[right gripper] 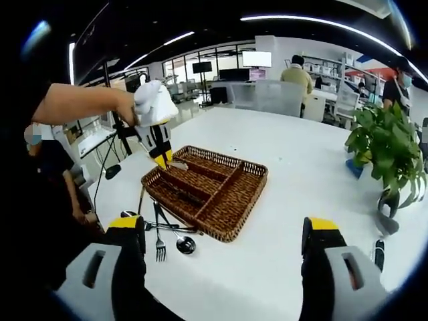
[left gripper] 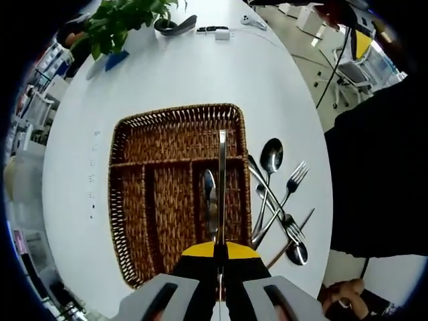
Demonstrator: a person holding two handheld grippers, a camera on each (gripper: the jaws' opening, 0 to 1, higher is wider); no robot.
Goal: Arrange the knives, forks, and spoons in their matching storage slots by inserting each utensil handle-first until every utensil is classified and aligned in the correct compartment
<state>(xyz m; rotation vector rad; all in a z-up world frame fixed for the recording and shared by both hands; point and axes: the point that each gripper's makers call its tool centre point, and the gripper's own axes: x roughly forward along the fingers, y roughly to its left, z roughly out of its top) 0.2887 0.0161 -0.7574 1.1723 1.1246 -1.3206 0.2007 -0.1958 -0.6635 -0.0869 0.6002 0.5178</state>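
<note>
A brown wicker tray (left gripper: 134,134) with several slots lies on the white table. My left gripper (left gripper: 219,249) is shut on a slim silver knife (left gripper: 222,174), which points along the tray's right-hand slot. Another utensil (left gripper: 209,197) lies in that slot. Loose spoons and forks (left gripper: 277,194) are heaped on the table just right of the tray. In the right gripper view the tray (right gripper: 231,200) sits mid-table, with the left gripper (right gripper: 159,144) hovering over its near-left end and the loose cutlery (right gripper: 167,234) in front. My right gripper (right gripper: 223,227) stands open and holds nothing, well short of the tray.
A potted plant (left gripper: 117,23) and small dark items (left gripper: 175,27) stand at the table's far end; the plant (right gripper: 388,144) is at the right in the right gripper view. A person's dark sleeve (left gripper: 374,167) borders the table edge. People sit at desks (right gripper: 297,70) behind.
</note>
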